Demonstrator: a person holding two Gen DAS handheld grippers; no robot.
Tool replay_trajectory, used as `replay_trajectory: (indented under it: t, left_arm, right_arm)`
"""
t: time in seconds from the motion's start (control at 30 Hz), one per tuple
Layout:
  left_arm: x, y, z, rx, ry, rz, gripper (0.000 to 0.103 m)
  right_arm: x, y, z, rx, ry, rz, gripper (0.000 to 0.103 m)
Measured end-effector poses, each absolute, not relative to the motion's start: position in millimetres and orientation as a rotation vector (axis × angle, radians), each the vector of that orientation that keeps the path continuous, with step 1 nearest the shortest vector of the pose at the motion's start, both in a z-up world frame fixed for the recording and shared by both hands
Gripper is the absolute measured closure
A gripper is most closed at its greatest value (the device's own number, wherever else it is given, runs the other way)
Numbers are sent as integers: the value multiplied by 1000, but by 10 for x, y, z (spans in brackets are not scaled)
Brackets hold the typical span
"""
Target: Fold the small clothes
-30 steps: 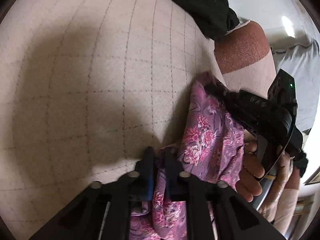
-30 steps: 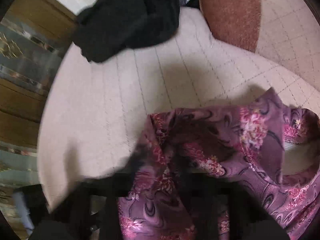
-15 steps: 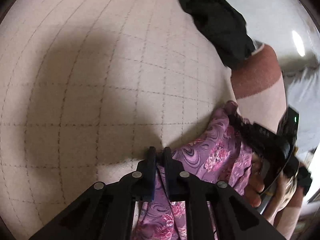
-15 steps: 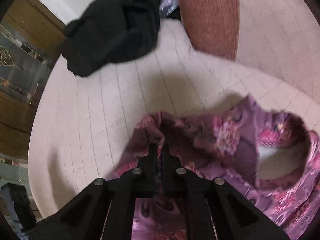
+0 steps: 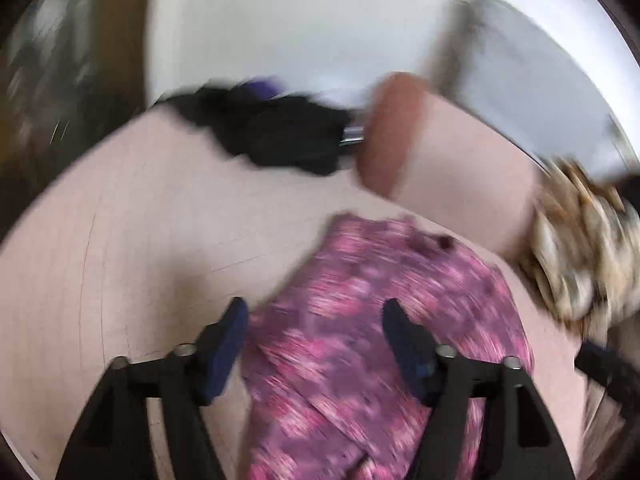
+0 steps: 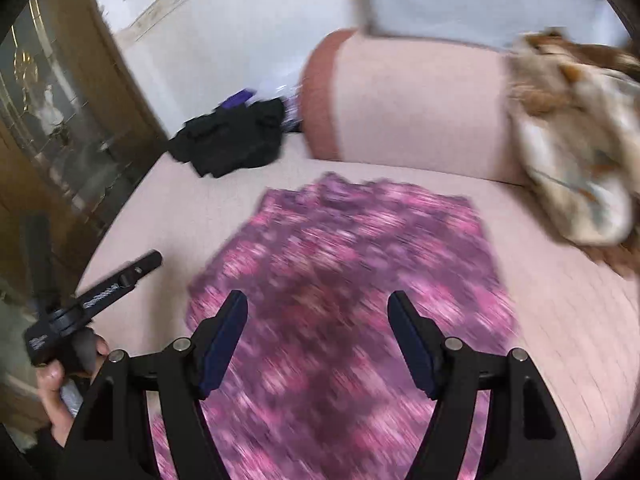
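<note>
A purple and pink floral garment [image 6: 352, 280] lies spread flat on the pale pink cushion [image 6: 160, 216]; it also shows in the left wrist view [image 5: 372, 320]. My left gripper [image 5: 314, 324] is open and empty above the garment's near part. My right gripper [image 6: 318, 324] is open and empty above the garment. The left gripper also shows at the left of the right wrist view [image 6: 120, 280], held in a hand. Both views are blurred by motion.
A black garment heap [image 6: 232, 140] lies at the back left of the cushion. A pink bolster with a rust end [image 6: 400, 100] runs along the back. A brown and cream patterned cloth [image 6: 576, 160] lies at the right. A wooden cabinet [image 6: 52, 120] stands at the left.
Both grippers were shut on the floral garment; both have let go, opened and pulled back. The garment now lies flat on the cushion.
</note>
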State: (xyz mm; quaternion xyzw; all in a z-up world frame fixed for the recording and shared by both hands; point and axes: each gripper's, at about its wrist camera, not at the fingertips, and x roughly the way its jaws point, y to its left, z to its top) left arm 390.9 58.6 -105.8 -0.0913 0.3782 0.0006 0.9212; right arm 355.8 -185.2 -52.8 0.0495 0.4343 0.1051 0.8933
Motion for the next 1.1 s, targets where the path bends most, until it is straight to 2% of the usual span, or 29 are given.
replay_trajectory:
  t: [0.17,0.3,0.43,0.53,0.63,0.7,0.73,0.8,0.83,0.87,0.97,1.0,1.03,1.07,1.1]
  left_arm:
    - [3282,-21,-1048,-120,782,-115,20]
    - [2807,-283,-1285,-41,806,-136,20]
    - [2679,-217,-1728,-47,897,-79,19]
    - [2820,-169,-1869,-35,924,-64,19]
    - [3002,-41,-2019,-142,988,-91,19]
    - [3089,-7,-2162,-181,1049,-111,19]
    - [3120,-3,-2232,-188,1081,-120,19]
    - [3166,-34,-2337,-167,1135,-101,19]
    - [3164,-50,-2354,-154,1142,-92,19]
    - [3155,-72,-2353,-142,1137,-91,19]
    - [3140,-120,-2354,-104,1129,-82,20]
    - [3139,-126,-2351,-96,1130,-77,23]
    - [3136,-137,-2356,-82,1132,-67,33]
    - [3139,-143,-2361,-65,1135,-55,39]
    - [3141,-149,-2366,-54,1136,-50,39]
  right_arm:
    - [2770,-2302,-612,191,869,215,31]
    - [2242,-2838,-1035,272,900,168,31]
    - [2330,-3092,-1560,314,1033,161,31]
    - [2506,-3074,-1840,375,1100,187,40]
    - [2574,-2837,-1973,316,1116,231,40]
    - [2602,-2671,-2109,204,1148,159,48]
    - [2593,-2629,-2164,177,1160,141,69]
    - [2549,-2524,-2164,98,1146,104,76]
    - [2534,-2499,-2152,83,1142,102,88]
    - [2517,-2479,-2119,77,1138,101,92]
    - [2465,-2456,-2037,72,1127,91,93]
    - [2465,-2464,-2022,67,1124,88,93]
    - [2443,-2462,-1996,68,1120,86,93]
    - [2423,-2463,-1987,71,1120,88,93]
    - [2398,-2460,-1970,71,1120,89,93]
